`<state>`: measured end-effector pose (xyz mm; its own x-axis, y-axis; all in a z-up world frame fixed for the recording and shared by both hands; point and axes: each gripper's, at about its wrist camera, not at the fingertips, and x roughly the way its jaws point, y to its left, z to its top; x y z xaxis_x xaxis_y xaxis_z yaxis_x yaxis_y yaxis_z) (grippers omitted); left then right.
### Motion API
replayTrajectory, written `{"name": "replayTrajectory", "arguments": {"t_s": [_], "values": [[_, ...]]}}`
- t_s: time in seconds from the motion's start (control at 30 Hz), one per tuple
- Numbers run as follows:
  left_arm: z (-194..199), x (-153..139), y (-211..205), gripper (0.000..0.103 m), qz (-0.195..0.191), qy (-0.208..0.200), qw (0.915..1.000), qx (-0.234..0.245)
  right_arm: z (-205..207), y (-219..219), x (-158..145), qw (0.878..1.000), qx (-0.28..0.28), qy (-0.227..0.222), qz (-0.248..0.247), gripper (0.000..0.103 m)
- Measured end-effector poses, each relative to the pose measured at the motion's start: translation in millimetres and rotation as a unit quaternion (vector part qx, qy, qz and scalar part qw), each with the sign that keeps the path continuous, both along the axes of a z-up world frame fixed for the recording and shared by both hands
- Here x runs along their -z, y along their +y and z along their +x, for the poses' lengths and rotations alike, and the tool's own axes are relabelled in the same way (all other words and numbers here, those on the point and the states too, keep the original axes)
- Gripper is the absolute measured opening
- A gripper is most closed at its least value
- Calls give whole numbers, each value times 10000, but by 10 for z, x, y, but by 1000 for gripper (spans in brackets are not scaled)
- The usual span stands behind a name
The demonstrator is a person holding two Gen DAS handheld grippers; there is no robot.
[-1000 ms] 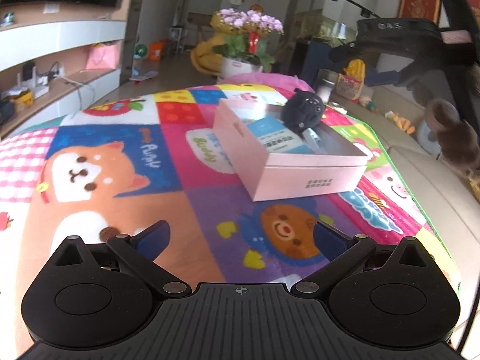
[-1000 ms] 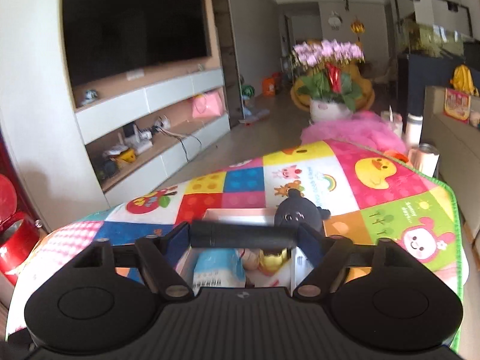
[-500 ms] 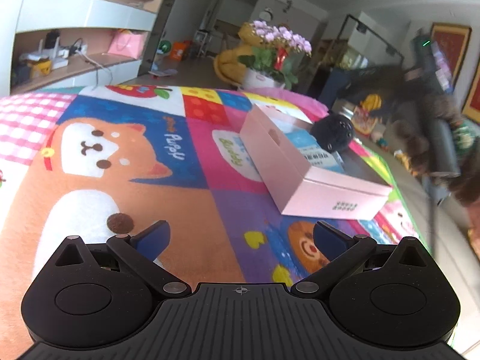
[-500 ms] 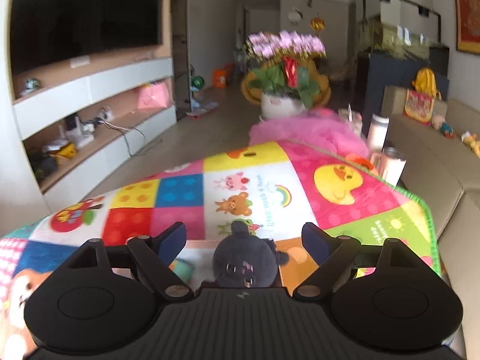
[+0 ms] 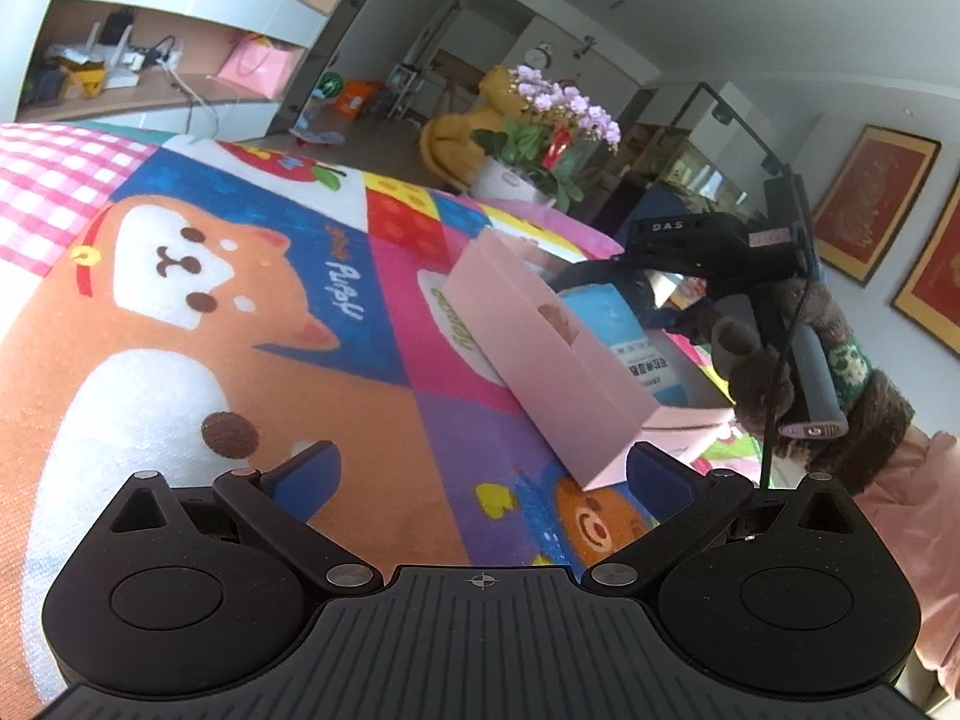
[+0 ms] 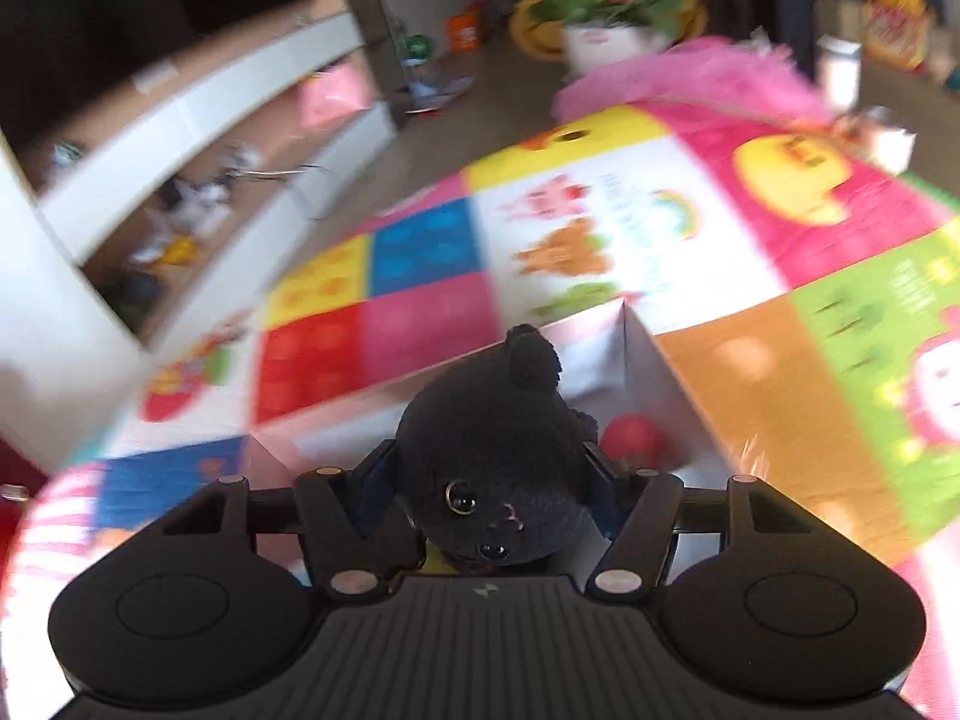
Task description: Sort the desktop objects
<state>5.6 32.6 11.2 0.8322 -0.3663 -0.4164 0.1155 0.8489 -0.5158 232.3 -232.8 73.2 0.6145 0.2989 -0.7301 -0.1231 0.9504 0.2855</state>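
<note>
Patchwork cartoon mat (image 5: pixel 252 324) carries a pink box (image 5: pixel 558 372). Black plush toy (image 6: pixel 498 468) sits over the box interior, clamped by the right gripper (image 6: pixel 489 480), whose jaws have just been closing. Left gripper (image 5: pixel 480 474) hangs empty, jaws spread.

Right gripper (image 6: pixel 489 474) pitched steeply downward, jaws just been closing, blue pads now flanking a black plush toy (image 6: pixel 492 468) and apparently pressing its sides. Left gripper (image 5: pixel 480 468) tilted shallowly down, rolled, jaws spread wide, nothing between them.
</note>
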Motion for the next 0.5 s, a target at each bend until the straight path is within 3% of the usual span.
{"name": "replayTrajectory", "arguments": {"t_s": [0.13,0.3,0.4,0.5], "values": [[-10,-2,-8,103,41,-11,10000,-1,-47,-20,-40,9992,86,-130,-368,69],[-6,-14,-35,103,166,25,9999,-40,-327,-185,-294,9936,217,-790,-780,75],[-5,-57,-123,103,469,26,9989,-13,-450,-450,-349,9911,504,-908,-830,75],[39,-129,-289,103,886,37,9959,171,-499,-725,-230,9912,773,-739,-778,75]]}}
